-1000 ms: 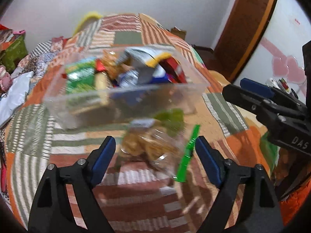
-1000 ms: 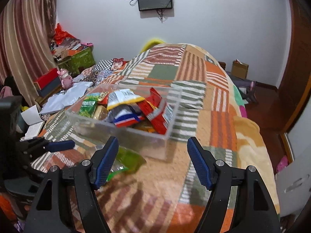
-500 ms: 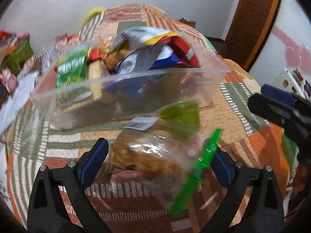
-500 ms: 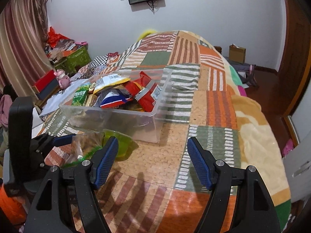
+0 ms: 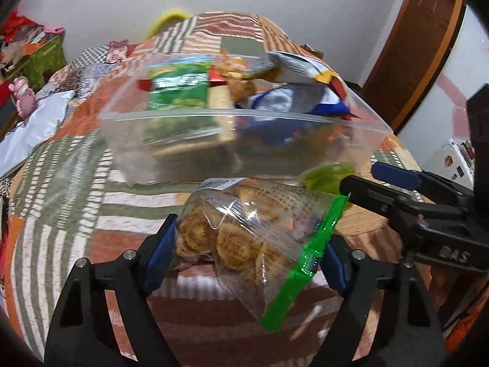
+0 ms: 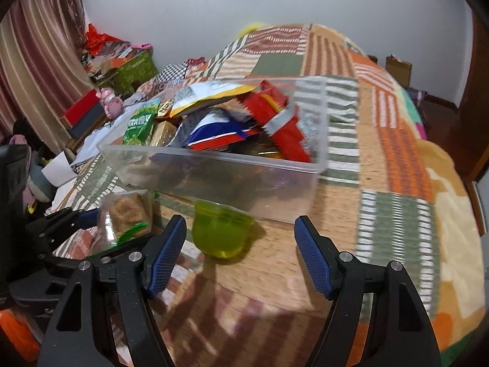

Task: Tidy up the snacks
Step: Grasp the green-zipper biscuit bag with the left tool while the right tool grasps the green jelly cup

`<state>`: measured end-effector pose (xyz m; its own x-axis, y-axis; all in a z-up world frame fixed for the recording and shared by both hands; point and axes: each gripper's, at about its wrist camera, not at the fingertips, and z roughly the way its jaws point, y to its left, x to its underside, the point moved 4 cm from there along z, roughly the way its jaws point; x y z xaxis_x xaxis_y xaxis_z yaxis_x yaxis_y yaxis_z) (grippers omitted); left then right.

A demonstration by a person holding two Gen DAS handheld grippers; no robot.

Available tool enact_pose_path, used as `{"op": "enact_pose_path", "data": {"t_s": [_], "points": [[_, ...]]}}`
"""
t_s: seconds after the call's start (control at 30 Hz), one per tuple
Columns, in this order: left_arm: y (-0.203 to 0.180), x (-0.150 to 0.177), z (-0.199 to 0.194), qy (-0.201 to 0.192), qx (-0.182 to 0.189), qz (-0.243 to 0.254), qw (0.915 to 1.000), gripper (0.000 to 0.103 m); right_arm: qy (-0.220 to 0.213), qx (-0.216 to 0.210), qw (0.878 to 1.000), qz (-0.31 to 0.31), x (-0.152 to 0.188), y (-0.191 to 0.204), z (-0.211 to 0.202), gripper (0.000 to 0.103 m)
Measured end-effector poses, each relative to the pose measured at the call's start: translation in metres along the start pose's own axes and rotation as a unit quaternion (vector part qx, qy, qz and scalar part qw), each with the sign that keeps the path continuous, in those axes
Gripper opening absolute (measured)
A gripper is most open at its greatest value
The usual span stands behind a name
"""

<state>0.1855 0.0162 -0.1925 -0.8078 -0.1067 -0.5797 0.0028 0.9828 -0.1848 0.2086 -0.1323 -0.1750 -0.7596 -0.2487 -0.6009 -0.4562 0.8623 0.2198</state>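
Partly blurred, the clear snack bin [image 5: 244,140] sits on the patchwork bed [image 6: 394,159], its packets smeared and unreadable. Just in front, the left hand-held gripper [image 5: 247,253] is closing around a clear cookie bag [image 5: 244,229] with a green zip strip; whether the pads press yet is unclear. The right hand-held gripper [image 6: 240,257] stands apart, empty, near a green cup [image 6: 221,232] whose contents cannot be made out.
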Motion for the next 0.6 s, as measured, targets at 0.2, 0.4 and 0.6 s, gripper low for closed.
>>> {"op": "enact_pose_path", "data": {"t_s": [0.2, 0.4, 0.6], "points": [[0.014, 0.003, -0.009, -0.013, 0.003, -0.014, 0.9998, 0.081, 0.029, 0.002, 1.0, -0.002, 0.004, 0.005, 0.018, 0.07], [0.018, 0.0, -0.017, -0.025, 0.009, -0.02, 0.9994, 0.08, 0.047, -0.022, 0.999, 0.018, 0.002, 0.002, 0.029, 0.053], [0.013, -0.007, -0.032, -0.04, 0.015, -0.02, 0.9989, 0.08, 0.025, -0.012, 1.0, 0.003, 0.003, 0.008, 0.016, 0.052]]}}
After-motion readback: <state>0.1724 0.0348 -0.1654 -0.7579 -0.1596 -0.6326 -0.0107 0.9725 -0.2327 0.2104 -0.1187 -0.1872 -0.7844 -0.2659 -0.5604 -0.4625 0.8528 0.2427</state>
